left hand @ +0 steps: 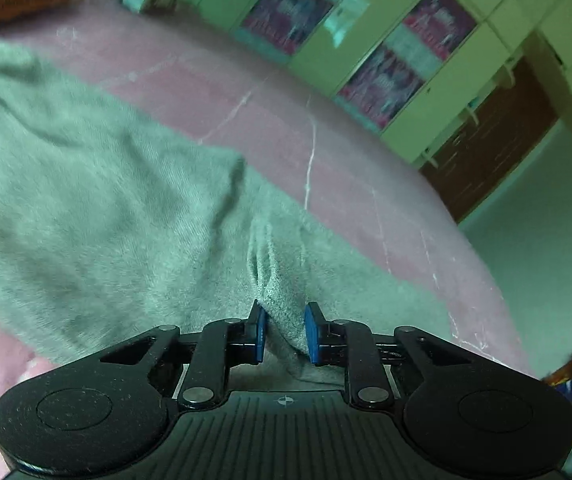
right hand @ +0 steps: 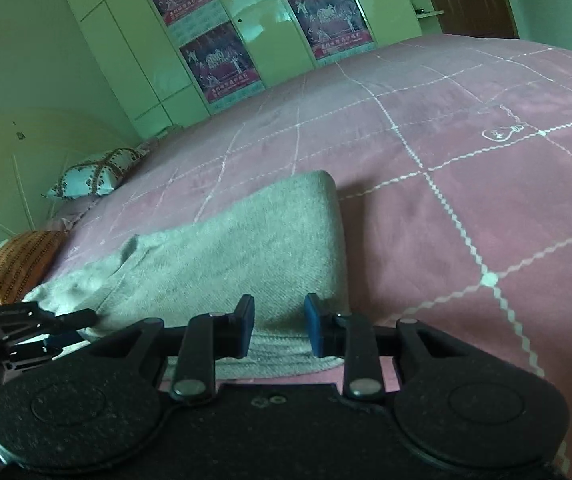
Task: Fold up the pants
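Observation:
Grey pants (left hand: 106, 200) lie spread on a pink bed cover (left hand: 326, 140). My left gripper (left hand: 284, 332) is shut on a raised pleat of the grey cloth, pinched between its blue pads. In the right wrist view the pants (right hand: 246, 240) show as a folded grey slab whose far end stands up off the bed (right hand: 446, 160). My right gripper (right hand: 279, 328) is shut on the ribbed near edge of the pants. The left gripper (right hand: 82, 325) shows at the left edge of that view, holding the same near edge further along.
A patterned pillow (right hand: 90, 176) and an orange cushion (right hand: 14, 264) lie at the head of the bed. Green wardrobes with posters (right hand: 246, 20) stand beyond the bed's far side. A brown door (left hand: 486, 140) is past the bed's corner.

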The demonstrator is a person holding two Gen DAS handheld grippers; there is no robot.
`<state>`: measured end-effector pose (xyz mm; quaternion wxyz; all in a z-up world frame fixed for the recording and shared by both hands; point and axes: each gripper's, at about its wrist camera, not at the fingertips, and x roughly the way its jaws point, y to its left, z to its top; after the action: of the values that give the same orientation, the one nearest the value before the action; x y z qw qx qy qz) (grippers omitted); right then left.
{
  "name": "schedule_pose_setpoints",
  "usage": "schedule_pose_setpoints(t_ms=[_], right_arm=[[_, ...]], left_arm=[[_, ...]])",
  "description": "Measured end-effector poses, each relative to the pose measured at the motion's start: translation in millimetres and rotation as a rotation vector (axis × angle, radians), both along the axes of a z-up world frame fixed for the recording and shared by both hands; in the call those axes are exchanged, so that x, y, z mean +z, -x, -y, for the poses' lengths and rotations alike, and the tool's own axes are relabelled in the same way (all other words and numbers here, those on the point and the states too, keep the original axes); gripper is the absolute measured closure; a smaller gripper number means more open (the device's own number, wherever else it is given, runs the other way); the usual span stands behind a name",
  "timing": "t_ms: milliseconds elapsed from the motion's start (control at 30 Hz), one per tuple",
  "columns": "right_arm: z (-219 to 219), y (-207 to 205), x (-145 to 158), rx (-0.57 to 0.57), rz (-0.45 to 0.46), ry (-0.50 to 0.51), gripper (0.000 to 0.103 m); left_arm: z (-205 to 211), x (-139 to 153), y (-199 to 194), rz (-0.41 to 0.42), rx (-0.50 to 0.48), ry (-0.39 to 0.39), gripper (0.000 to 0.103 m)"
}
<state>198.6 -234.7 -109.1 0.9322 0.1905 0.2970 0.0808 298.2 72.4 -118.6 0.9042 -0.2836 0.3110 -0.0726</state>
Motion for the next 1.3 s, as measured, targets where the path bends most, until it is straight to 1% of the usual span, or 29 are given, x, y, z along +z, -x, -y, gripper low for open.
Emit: schedule_pose_setpoints(t_ms=[33, 67, 100, 133, 167, 200, 233, 300, 367, 500, 567, 600, 633, 700, 733, 767, 800, 833, 867, 900, 967, 1033, 1100, 1133, 1167, 1200, 1233, 1267, 1300], right_arm=[[1, 2, 1, 0.005, 0.007, -0.001, 0.082], [1, 2, 0, 0.013, 0.007, 0.011, 0.083], [0, 0, -4, 0.022, -0.015, 0.038, 0.084], [-1, -4, -9, 0.039, -0.051, 0.06, 0.085], [-2, -6, -10, 0.046, -0.062, 0.071, 0.085], [-3, -6, -7, 0.045, -0.056, 0.075, 0.085], [-2, -5, 0, 0.042, -0.036, 0.072, 0.085], [1, -5, 12, 0.023, 0.027, 0.067, 0.082], [1, -21, 22, 0.02, 0.049, 0.077, 0.083], [-7, -62, 34, 0.024, 0.061, 0.12, 0.085], [-13, -80, 34, 0.032, 0.061, 0.152, 0.085], [-15, -90, 32, 0.038, 0.046, 0.164, 0.085], [-17, -102, 26, 0.043, 0.013, 0.183, 0.085], [-22, -123, 2, 0.052, -0.115, 0.232, 0.085], [-23, -130, -8, 0.068, -0.163, 0.247, 0.085], [-22, -125, -7, 0.069, -0.136, 0.247, 0.085], [-20, -120, -1, 0.072, -0.118, 0.23, 0.085], [-16, -110, 5, 0.073, -0.085, 0.191, 0.084], [-12, -100, 10, 0.065, -0.05, 0.163, 0.084], [-9, -88, 15, 0.059, -0.026, 0.149, 0.081], [-7, -68, 17, 0.074, -0.004, 0.127, 0.081], [-8, -51, 16, 0.095, 0.0, 0.116, 0.081], [-12, -39, 15, 0.108, 0.004, 0.104, 0.08], [-15, -34, 15, 0.109, 0.003, 0.098, 0.08], [-18, -30, 14, 0.108, -0.003, 0.092, 0.08], [-24, -27, 14, 0.106, -0.012, 0.082, 0.08], [-31, -23, 14, 0.104, -0.021, 0.071, 0.08], [-37, -23, 13, 0.105, -0.03, 0.069, 0.08], [-43, -22, 14, 0.113, -0.035, 0.074, 0.08]], left_arm=[[0, -5, 6, -0.013, 0.003, -0.006, 0.082], [-1, -15, 8, -0.053, 0.005, -0.008, 0.082], [-3, -24, 7, -0.076, 0.008, 0.005, 0.082], [-9, -27, 12, -0.074, 0.013, 0.03, 0.078], [-12, -26, 10, -0.08, 0.017, 0.047, 0.077], [-15, -21, 9, -0.083, 0.025, 0.064, 0.07], [-17, -14, 10, -0.072, 0.043, 0.05, 0.065], [-15, 3, 8, -0.022, 0.077, -0.054, 0.063], [-13, 18, -1, 0.008, 0.078, -0.117, 0.063], [8, 35, -38, 0.008, 0.035, -0.284, 0.061], [15, 28, -63, -0.044, 0.022, -0.337, 0.061], [17, 21, -73, -0.082, 0.019, -0.353, 0.06], [19, 11, -82, -0.121, 0.008, -0.368, 0.057], [20, 7, -83, -0.105, -0.01, -0.377, 0.052], [20, 11, -84, -0.11, -0.018, -0.37, 0.049], [15, 18, -79, -0.111, -0.028, -0.347, 0.044], [8, 26, -69, -0.084, -0.026, -0.333, 0.027], [-1, 33, -54, -0.028, -0.008, -0.331, 0.006], [-14, 41, -32, 0.038, 0.024, -0.335, 0.0], [-29, 47, -12, 0.085, 0.055, -0.338, 0.0], [-69, 51, 23, 0.121, 0.111, -0.315, 0.0], [-115, 47, 51, 0.121, 0.209, -0.282, 0.0], [-161, 39, 70, 0.084, 0.325, -0.248, 0.0], [-180, 33, 72, 0.062, 0.367, -0.209, 0.0], [-199, 26, 71, 0.053, 0.393, -0.147, 0.001], [-218, 15, 68, 0.044, 0.406, -0.066, 0.004], [-233, 5, 62, 0.024, 0.423, -0.001, 0.011], [-245, -5, 55, 0.006, 0.425, 0.052, 0.013], [-258, -18, 44, -0.011, 0.424, 0.126, 0.016]])
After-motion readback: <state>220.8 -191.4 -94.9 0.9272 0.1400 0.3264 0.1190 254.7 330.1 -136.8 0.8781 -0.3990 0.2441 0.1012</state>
